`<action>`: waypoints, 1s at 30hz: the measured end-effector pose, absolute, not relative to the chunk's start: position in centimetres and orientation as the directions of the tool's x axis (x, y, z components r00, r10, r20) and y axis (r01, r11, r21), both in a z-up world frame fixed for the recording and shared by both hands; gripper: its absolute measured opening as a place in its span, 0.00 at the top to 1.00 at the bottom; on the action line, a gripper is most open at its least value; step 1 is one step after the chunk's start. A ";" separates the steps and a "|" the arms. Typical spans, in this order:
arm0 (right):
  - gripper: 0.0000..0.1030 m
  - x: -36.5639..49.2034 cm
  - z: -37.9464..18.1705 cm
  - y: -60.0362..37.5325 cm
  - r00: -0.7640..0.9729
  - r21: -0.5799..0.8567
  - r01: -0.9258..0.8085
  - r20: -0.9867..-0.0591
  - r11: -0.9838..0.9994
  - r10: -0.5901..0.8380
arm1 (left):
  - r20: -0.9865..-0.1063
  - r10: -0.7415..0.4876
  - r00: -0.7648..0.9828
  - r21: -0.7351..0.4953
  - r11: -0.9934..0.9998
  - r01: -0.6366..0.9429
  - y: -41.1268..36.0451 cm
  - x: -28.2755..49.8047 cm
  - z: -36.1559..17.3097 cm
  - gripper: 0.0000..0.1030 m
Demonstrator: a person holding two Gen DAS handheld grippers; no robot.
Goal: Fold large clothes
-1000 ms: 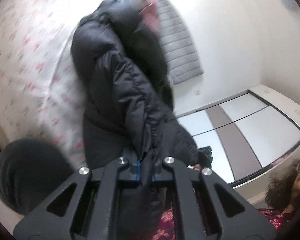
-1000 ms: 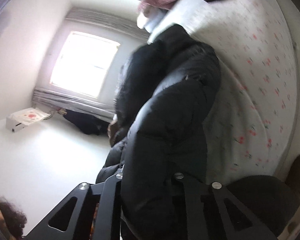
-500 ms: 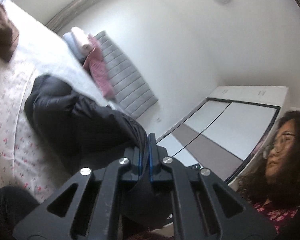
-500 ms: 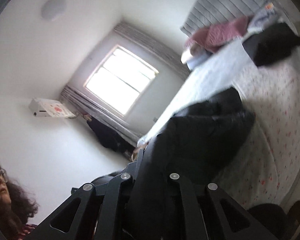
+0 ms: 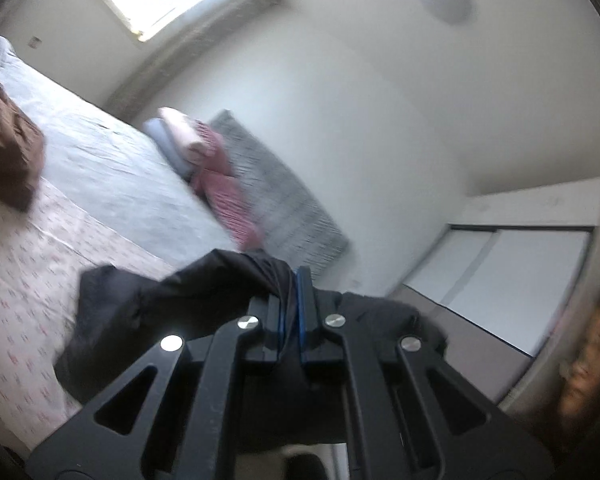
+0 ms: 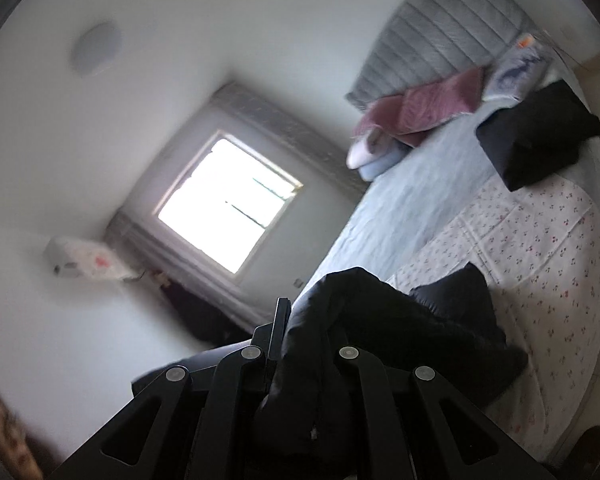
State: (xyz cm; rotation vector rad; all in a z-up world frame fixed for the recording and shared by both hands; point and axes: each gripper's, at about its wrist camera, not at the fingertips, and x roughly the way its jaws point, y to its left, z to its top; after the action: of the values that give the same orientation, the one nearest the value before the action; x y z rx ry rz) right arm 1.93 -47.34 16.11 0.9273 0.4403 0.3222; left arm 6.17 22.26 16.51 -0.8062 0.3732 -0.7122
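Left wrist: both tongs (image 5: 288, 304) (image 6: 300, 340) pinch the black jacket (image 5: 148, 312) over the bed (image 5: 16, 280).

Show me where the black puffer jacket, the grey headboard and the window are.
black puffer jacket (image 6: 440, 320): right wrist view, on the bunched padded body lying over the bed.
grey headboard (image 6: 444, 36): right wrist view, on the middle of its ribbed panel.
window (image 6: 228, 204): right wrist view, on the bright pane.
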 end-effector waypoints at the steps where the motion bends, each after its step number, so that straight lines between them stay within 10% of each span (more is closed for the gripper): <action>1: 0.92 3.7 15.7 -47.7 0.867 0.825 -0.054 -0.241 0.563 0.435 | -0.075 -0.681 0.728 -0.766 0.506 0.395 22.1 8.5 16.2 0.95; 19: 0.86 29.9 -1.7 -51.9 0.747 0.789 0.377 -0.569 0.485 0.345 | -0.615 -0.416 0.670 -0.606 0.793 -0.063 14.5 37.6 2.4 0.93; 24: 0.70 33.2 -5.9 -52.5 0.691 0.788 0.444 -0.604 0.427 0.397 | -0.663 -0.422 0.618 -0.611 0.782 -0.122 14.4 40.6 1.0 0.92; 30: 0.19 32.7 -2.4 -52.7 0.735 0.796 0.381 -0.569 0.471 0.368 | -0.693 -0.409 0.594 -0.572 0.813 -0.108 13.7 40.9 1.9 0.88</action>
State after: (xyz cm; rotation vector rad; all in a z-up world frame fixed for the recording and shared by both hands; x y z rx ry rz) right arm 32.66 -52.66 -2.43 1.1132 0.7868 -0.0093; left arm 40.92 13.69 1.93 -0.6177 0.9326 -0.1887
